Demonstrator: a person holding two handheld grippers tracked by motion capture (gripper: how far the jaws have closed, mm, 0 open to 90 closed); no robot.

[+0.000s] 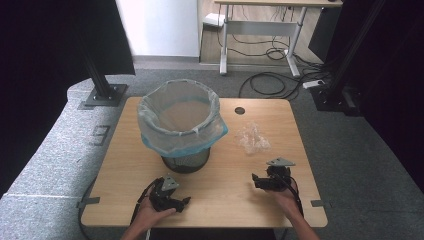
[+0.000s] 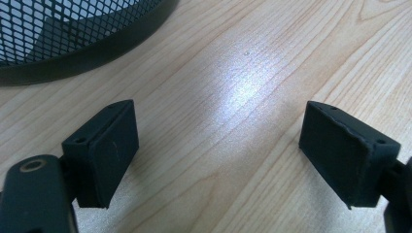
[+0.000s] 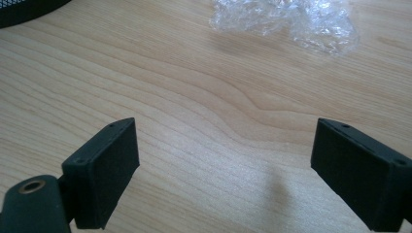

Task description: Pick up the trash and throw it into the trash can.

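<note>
The right gripper [image 3: 223, 170], jaws released and empty, faces the crumpled clear plastic wrap [image 3: 286, 22] nearby. The left gripper [image 2: 218, 155], likewise released, sits near the black mesh wastebasket [image 2: 73, 34], whose clear liner shows in the high view.

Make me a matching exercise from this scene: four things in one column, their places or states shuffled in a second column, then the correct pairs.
Things
1. black wire-mesh wastebasket with a clear plastic liner
2. crumpled clear plastic wrap
3. left claw
4. small dark round hole in the wooden table top

Places or states
A. jaws wide apart, nothing between them
B. far edge of the table, beyond the wrap
C. stands left of the table's middle
D. lies loose ahead of the right claw

Pairs: 1-C, 2-D, 3-A, 4-B
</note>
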